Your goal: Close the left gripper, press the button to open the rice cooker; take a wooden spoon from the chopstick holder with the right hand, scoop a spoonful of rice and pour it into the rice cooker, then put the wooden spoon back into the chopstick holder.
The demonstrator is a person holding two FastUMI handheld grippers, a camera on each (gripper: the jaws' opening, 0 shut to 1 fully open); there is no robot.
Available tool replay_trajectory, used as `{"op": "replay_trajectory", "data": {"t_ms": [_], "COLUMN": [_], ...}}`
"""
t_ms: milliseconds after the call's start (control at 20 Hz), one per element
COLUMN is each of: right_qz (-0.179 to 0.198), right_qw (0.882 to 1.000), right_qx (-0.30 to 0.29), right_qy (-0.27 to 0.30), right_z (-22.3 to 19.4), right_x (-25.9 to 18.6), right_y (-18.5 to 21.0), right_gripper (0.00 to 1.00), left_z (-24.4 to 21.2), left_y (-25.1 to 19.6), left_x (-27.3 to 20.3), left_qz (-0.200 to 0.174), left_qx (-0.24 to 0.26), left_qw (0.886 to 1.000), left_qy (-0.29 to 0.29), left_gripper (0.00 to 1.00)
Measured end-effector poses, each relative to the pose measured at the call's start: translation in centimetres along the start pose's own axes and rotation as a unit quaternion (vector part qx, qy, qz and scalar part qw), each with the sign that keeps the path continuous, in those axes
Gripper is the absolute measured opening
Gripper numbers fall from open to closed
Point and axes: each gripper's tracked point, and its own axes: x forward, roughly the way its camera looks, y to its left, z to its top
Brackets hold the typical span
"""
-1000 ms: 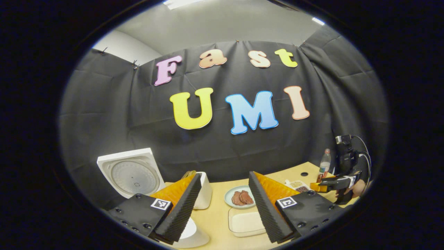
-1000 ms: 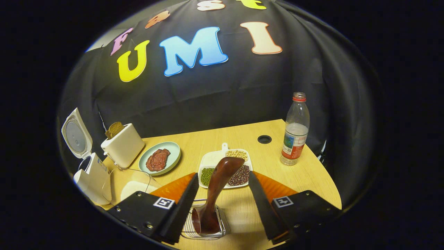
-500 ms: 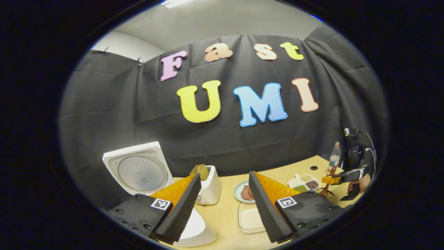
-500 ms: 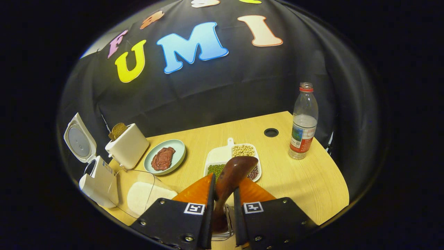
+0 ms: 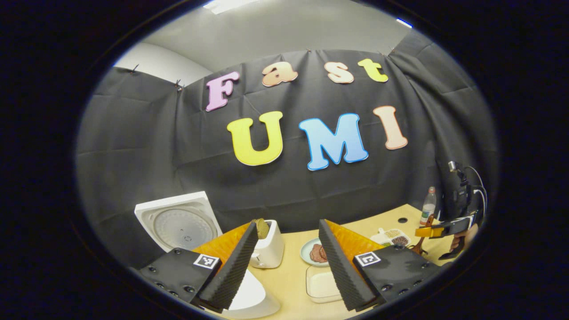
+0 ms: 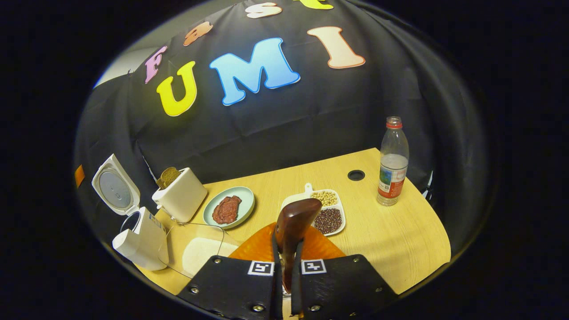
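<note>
My right gripper (image 6: 286,249) is shut on the handle of the dark wooden spoon (image 6: 295,218), whose bowl stands upright above the fingertips. The chopstick holder is hidden under my fingers. At the left stands the white rice cooker (image 6: 140,238) with its lid (image 6: 114,189) up. Beside it is a clear container of rice (image 6: 200,253). My left gripper (image 5: 288,224) hangs open and holds nothing, above the cooker (image 5: 249,298) and its raised lid (image 5: 175,224). In the left gripper view the right gripper (image 5: 420,232) is far off at the right, over the spoon (image 5: 419,246).
A white toaster (image 6: 180,198) with bread, a plate of meat (image 6: 229,211), a divided dish of beans (image 6: 326,213) and a water bottle (image 6: 393,162) stand on the wooden table (image 6: 400,231). A cable hole (image 6: 355,174) lies near the back edge.
My right gripper went from open around the spoon handle to shut on it. The left gripper stayed open and drifted slightly.
</note>
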Motion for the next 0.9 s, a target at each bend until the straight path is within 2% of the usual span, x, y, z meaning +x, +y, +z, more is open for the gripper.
{"op": "replay_trajectory", "data": {"t_ms": [100, 150, 200, 400, 600, 650, 700, 750, 850, 900], "right_qz": [-0.01, -0.015, -0.019, -0.021, 0.018, 0.031, 0.042, 0.05, 0.064, 0.067], "right_qw": [1.0, 1.0, 1.0, 0.999, 0.997, 0.997, 0.997, 0.996, 0.996, 0.996], "right_qx": [0.009, 0.014, 0.014, 0.006, 0.006, 0.008, 0.007, 0.004, -0.002, -0.004], "right_qy": [-0.004, -0.01, -0.018, -0.049, -0.07, -0.07, -0.07, -0.067, -0.062, -0.059], "right_z": [1.3, 2.1, 3.1, 6.8, 9.7, 9.7, 9.7, 9.6, 9.2, 9.0], "right_x": [-0.8, -1.4, -2.1, -4.9, -6.5, -6.4, -6.1, -5.8, -5.1, -4.7], "right_y": [0.5, 0.8, 1.1, 3.1, 7.5, 8.7, 9.9, 11.0, 13.0, 13.7], "right_gripper": [0.08, 0.08, 0.08, 0.08, 0.07, 0.07, 0.08, 0.07, 0.08, 0.08], "left_z": [0.5, 0.7, 1.1, 2.8, 3.3, 3.2, 3.2, 3.2, 3.2, 3.4], "left_y": [0.3, 0.5, 0.7, 2.2, 3.2, 3.2, 3.2, 3.3, 3.3, 3.5], "left_x": [0.4, 0.6, 0.8, 0.9, 0.1, -0.2, -0.3, -0.5, -0.9, -1.2], "left_qz": [-0.011, -0.016, -0.02, -0.027, -0.026, -0.027, -0.027, -0.028, -0.036, -0.037], "left_qx": [-0.011, -0.015, -0.019, -0.033, -0.042, -0.043, -0.041, -0.04, -0.036, -0.03], "left_qw": [1.0, 1.0, 0.999, 0.998, 0.997, 0.997, 0.997, 0.997, 0.997, 0.997], "left_qy": [-0.01, -0.014, -0.02, -0.046, -0.057, -0.057, -0.057, -0.059, -0.061, -0.064], "left_gripper": [0.92, 0.99, 0.99, 0.92, 0.92, 0.99, 0.95, 0.99, 0.92, 0.92]}}
